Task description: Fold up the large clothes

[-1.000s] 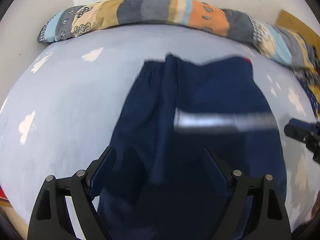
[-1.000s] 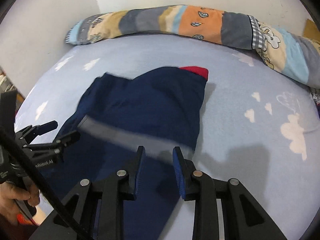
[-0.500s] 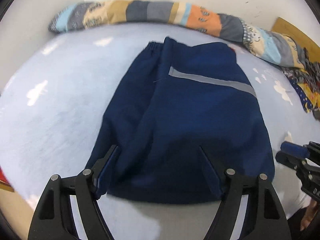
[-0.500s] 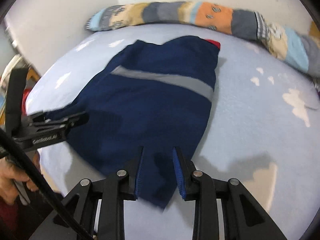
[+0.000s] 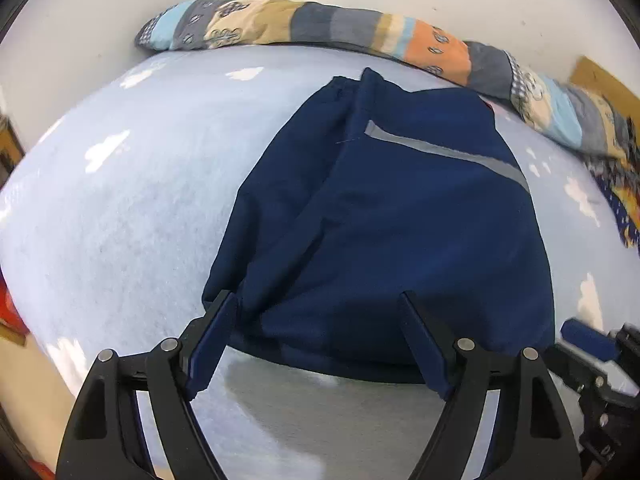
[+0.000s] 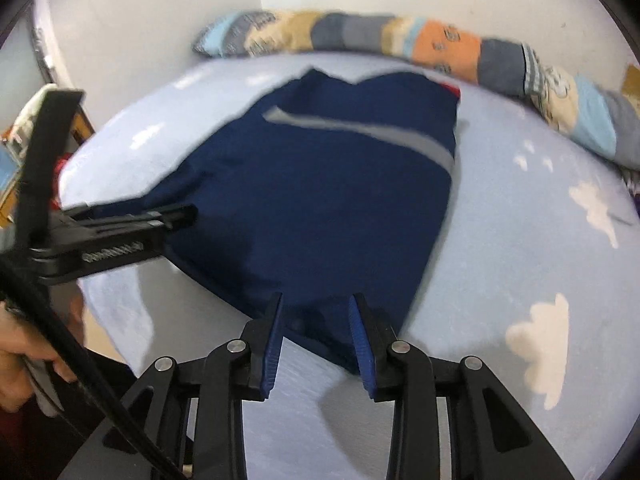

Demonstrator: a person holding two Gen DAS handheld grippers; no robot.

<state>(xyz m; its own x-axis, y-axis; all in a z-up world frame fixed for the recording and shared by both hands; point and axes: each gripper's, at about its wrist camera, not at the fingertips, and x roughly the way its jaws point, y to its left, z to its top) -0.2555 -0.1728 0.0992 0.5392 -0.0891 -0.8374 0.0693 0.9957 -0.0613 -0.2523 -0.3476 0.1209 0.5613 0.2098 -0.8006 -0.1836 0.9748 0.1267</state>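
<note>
A navy garment with a grey stripe lies folded and flat on the light blue bed. My left gripper hovers over the garment's near edge, its jaws wide and opening, with no pad pressing cloth. In the right wrist view the garment shows a red bit at its far corner. My right gripper stands at the near right corner, jaws opening. That corner lies loose between the fingers. The left gripper reaches in from the left, and the right gripper shows at the lower right.
A long patchwork bolster runs along the white wall at the far side of the bed. More patterned bedding lies at the right edge. A person's hand holds the left gripper's handle past the bed's near left edge.
Both grippers have drawn back toward the bed's near edge. The garment, in blurred motion a second ago, now lies flat. The right jaws have widened slightly around the corner.
</note>
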